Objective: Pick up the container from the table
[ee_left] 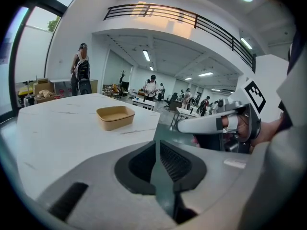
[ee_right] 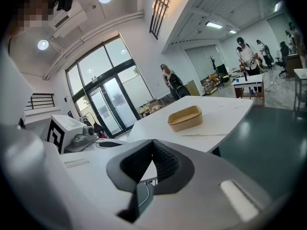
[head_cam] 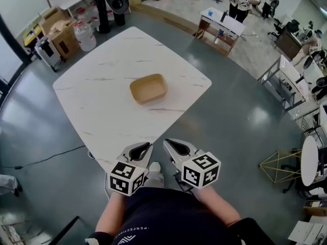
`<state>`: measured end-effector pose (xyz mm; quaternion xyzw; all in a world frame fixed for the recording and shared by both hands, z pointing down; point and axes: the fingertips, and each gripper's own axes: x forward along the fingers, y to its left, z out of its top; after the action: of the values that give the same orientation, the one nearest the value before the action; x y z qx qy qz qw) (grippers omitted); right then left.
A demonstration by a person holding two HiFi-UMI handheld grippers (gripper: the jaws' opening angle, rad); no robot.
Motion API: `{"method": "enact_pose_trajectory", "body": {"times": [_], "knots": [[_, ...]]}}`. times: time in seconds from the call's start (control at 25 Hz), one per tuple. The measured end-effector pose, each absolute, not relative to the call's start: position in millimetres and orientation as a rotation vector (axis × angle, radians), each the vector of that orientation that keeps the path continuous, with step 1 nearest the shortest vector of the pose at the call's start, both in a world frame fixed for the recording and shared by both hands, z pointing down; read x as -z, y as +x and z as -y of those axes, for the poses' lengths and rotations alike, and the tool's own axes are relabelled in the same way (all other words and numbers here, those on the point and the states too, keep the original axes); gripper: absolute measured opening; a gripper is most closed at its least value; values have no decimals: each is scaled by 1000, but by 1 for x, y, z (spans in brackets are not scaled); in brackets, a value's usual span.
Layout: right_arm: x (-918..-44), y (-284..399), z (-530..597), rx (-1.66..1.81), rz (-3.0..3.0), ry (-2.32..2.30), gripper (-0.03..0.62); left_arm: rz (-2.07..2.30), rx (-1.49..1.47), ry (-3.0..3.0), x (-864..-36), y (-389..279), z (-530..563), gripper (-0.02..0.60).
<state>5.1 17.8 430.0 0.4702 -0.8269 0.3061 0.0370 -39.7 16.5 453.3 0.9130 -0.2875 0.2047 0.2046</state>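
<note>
A shallow tan container (head_cam: 148, 88) sits empty and upright near the middle of the white marble table (head_cam: 97, 93). It also shows in the left gripper view as the container (ee_left: 115, 117) and in the right gripper view as the container (ee_right: 185, 117). Both grippers hover side by side over the table's near corner, well short of the container. My left gripper (head_cam: 148, 146) (ee_left: 156, 143) shows a thin slit between its jaws, with nothing in it. My right gripper (head_cam: 166, 142) (ee_right: 152, 143) has its tips together and holds nothing.
Teal floor surrounds the table. Cardboard boxes (head_cam: 59, 27) and a water jug (head_cam: 85, 36) stand beyond the far left corner. A small white desk (head_cam: 222, 27) and people stand at the far right. A cable (head_cam: 46, 158) trails on the floor at left.
</note>
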Motion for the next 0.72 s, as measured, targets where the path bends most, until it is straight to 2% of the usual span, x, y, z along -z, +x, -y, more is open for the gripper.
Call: {"method": "enact_pose_trajectory", "body": {"times": [0.72], "knots": [[-439,4,81,-938,2470,1434,2,727,-640,2598,-462,-41,84,46]]}}
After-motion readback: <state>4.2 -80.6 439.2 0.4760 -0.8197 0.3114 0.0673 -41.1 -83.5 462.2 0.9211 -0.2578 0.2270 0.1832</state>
